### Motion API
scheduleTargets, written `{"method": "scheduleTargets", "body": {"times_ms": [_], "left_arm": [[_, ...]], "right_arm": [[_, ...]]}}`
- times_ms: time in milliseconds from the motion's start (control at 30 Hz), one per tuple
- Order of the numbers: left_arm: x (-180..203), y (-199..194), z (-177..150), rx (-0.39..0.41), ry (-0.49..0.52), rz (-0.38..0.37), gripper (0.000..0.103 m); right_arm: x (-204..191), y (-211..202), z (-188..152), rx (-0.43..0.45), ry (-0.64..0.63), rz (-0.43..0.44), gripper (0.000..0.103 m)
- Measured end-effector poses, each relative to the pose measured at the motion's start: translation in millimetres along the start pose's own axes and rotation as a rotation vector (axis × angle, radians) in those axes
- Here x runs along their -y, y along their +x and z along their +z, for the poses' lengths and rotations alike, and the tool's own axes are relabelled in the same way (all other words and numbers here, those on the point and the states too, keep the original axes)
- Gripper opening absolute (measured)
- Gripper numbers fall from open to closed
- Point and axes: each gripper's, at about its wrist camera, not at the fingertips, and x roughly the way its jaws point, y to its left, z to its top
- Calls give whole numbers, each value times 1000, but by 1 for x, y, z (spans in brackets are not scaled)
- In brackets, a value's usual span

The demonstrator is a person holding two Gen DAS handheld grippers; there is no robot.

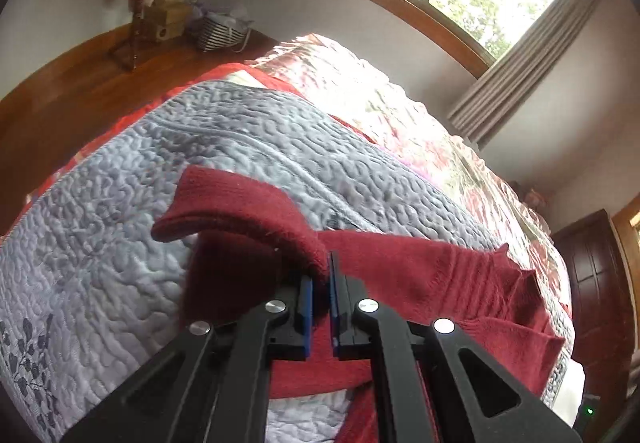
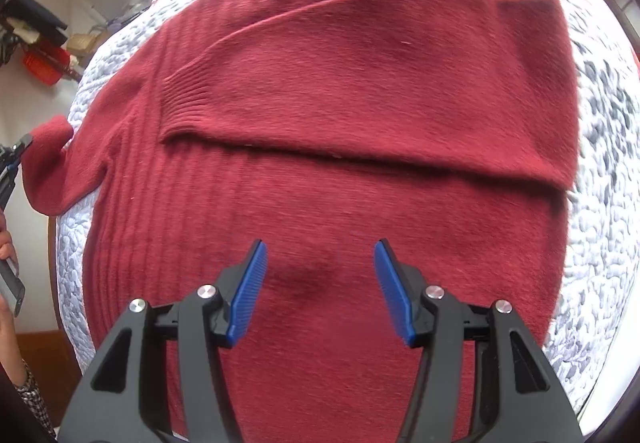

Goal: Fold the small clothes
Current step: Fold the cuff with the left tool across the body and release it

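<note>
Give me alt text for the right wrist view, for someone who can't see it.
The open right gripper hovers over a dark red sweater spread on a grey quilted bedspread, one sleeve already folded across its body. At the left edge, the left gripper pinches the other sleeve's cuff.

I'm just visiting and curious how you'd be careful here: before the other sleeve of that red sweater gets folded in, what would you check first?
1. Left gripper has hold of the sleeve: ok, its pads are shut on the red knit.
2. Right gripper is free: ok, its jaws stand open above the sweater, holding nothing.
3. First sleeve already lies folded across the body: ok.
4. Sweater body lies flat on the grey quilt: ok where visible; the near hem is hidden.
5. Held sleeve is free of twists: cannot tell.
</note>
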Motion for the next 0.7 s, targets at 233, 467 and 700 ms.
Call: {"method": "scheduleTargets", "body": {"times_ms": [233, 467, 700], "left_arm": [[91, 20, -30, -45, 137, -137, 6], [177, 64, -93, -222, 401, -198, 7], [186, 86, -143, -395, 535, -225, 40]], "right_arm": [[37, -4, -6, 7, 61, 2, 56], [61, -2, -10, 3, 95, 8, 56], [82, -7, -13, 7, 119, 3, 58]]}}
